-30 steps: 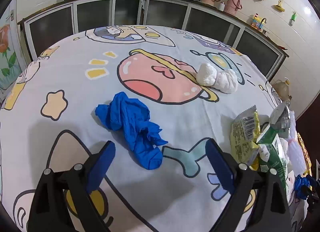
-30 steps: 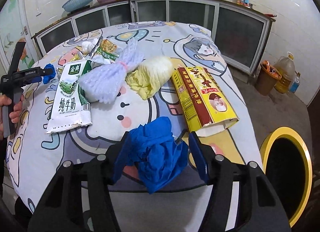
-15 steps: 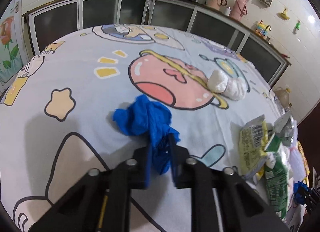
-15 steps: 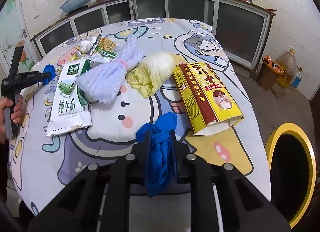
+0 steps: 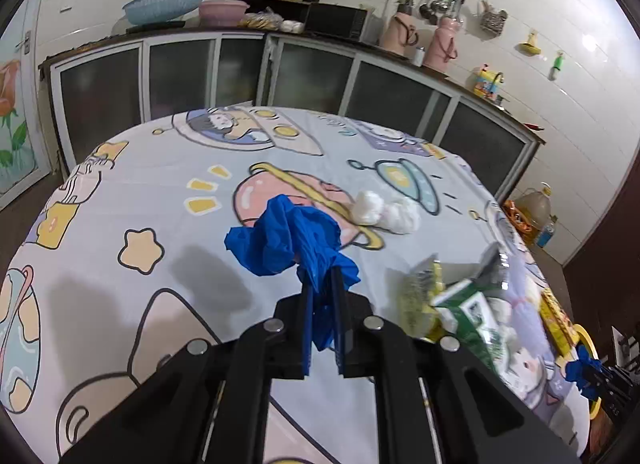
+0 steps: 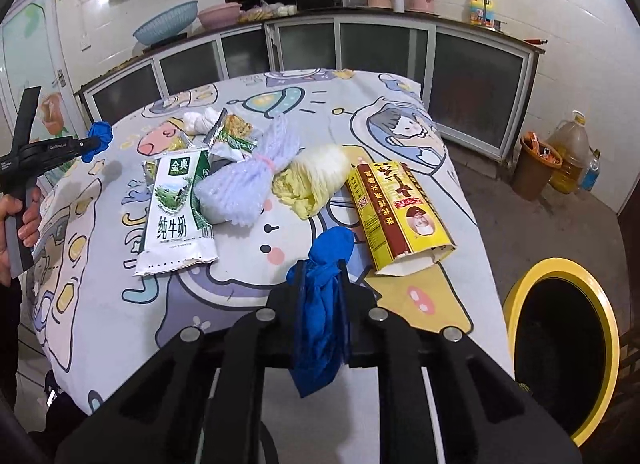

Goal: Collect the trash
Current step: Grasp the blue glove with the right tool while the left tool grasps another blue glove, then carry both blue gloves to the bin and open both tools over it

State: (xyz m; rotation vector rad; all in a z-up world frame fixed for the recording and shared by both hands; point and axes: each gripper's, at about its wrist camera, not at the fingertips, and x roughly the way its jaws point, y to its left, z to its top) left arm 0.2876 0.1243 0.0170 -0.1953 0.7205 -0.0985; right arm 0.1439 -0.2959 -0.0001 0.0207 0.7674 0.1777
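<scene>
My left gripper is shut on a crumpled blue glove and holds it above the cartoon tablecloth. My right gripper is shut on a second blue glove, lifted near the table's front edge. The left gripper with its glove also shows in the right wrist view at far left. A yellow-rimmed bin stands on the floor to the right of the table.
On the table lie a milk carton, a purple net bag, a cabbage, a yellow box, snack wrappers and a white wad. An orange bin and an oil jug stand by the cabinets.
Both grippers closed on their blue gloves and lifted them off the table. The left glove now hangs above the cloth; the right one has risen from the front edge.
</scene>
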